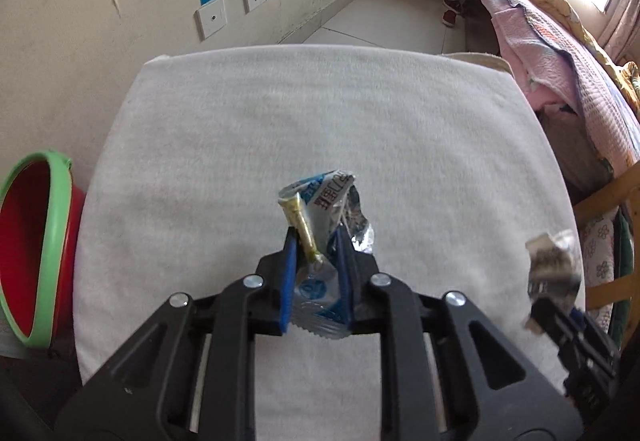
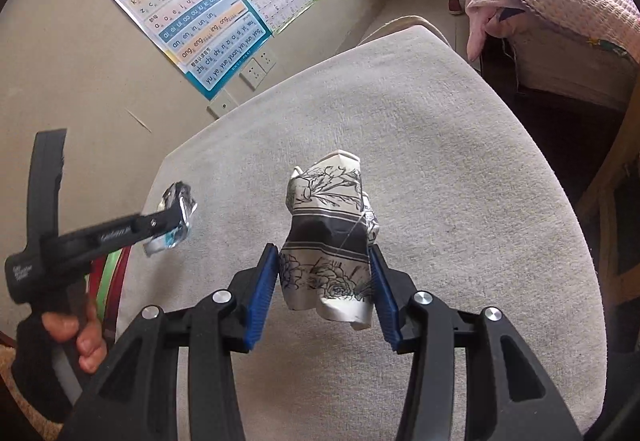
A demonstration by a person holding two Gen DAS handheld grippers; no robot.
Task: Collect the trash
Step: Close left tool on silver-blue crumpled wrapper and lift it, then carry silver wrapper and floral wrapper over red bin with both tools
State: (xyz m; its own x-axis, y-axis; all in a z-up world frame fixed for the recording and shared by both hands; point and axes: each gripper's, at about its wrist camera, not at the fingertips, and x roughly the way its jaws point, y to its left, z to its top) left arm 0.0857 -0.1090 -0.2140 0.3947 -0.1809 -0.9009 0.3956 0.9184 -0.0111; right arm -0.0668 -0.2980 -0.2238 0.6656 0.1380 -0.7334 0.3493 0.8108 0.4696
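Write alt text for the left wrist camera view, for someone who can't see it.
The left gripper is clamped on a crumpled blue-and-silver snack wrapper above a white padded table. A red bucket with a green rim stands at the left; the right gripper holds crumpled paper at the right.

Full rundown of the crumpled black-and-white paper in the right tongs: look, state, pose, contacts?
The crumpled black-and-white printed paper is a wad of white sheet with inked floral line drawings and a dark band across its middle. It is creased and bunched, narrower at the top, standing roughly upright. The right tongs pinch its lower half between blue ribbed pads, holding it above the grey-white fabric cushion. Only the pads appear to touch it. The left wrist view shows it blurred.
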